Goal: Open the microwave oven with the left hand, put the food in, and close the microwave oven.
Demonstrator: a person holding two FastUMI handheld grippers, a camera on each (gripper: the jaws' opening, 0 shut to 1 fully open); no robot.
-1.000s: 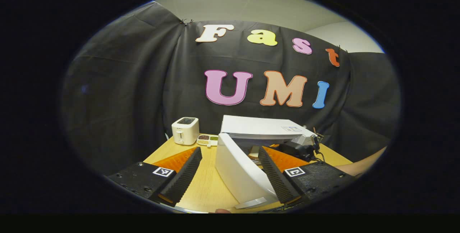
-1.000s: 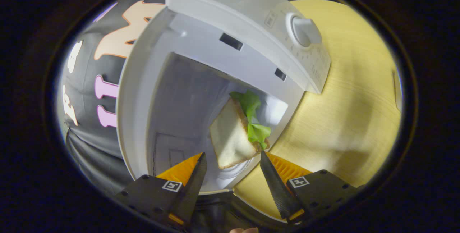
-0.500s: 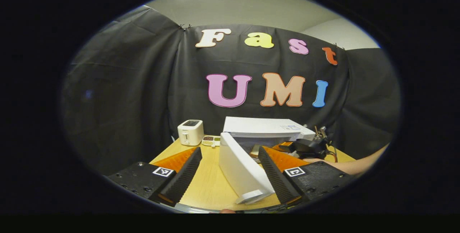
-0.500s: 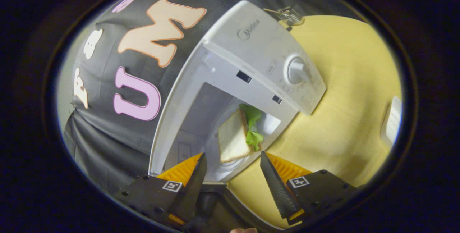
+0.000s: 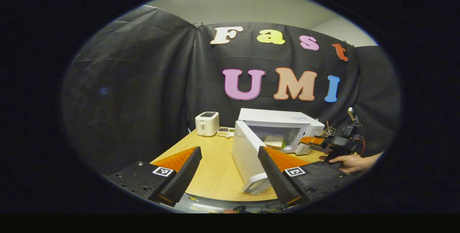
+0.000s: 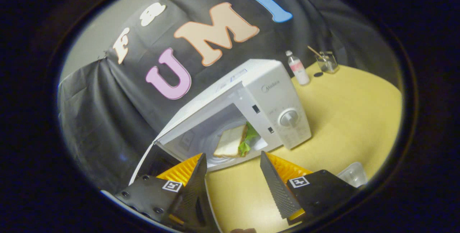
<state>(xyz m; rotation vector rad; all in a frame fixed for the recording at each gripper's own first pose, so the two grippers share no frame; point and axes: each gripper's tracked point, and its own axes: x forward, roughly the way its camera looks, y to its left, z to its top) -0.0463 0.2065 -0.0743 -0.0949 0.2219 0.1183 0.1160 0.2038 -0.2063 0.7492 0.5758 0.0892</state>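
We are holding our left gripper spread and empty over the near table edge, and its view is showing what the right gripper view is missing: the door standing open, its handle end just beside our right-side finger without touching, a toaster and a small tray of dark and pale bits far back, and a hand carrying the right gripper. We are seeing the right gripper parted and holding nothing, clear of the microwave. The sandwich is lying inside the cavity, beyond and between these fingers, untouched. Farther off, this view is adding a bottle and a clear cup with a stick in it.
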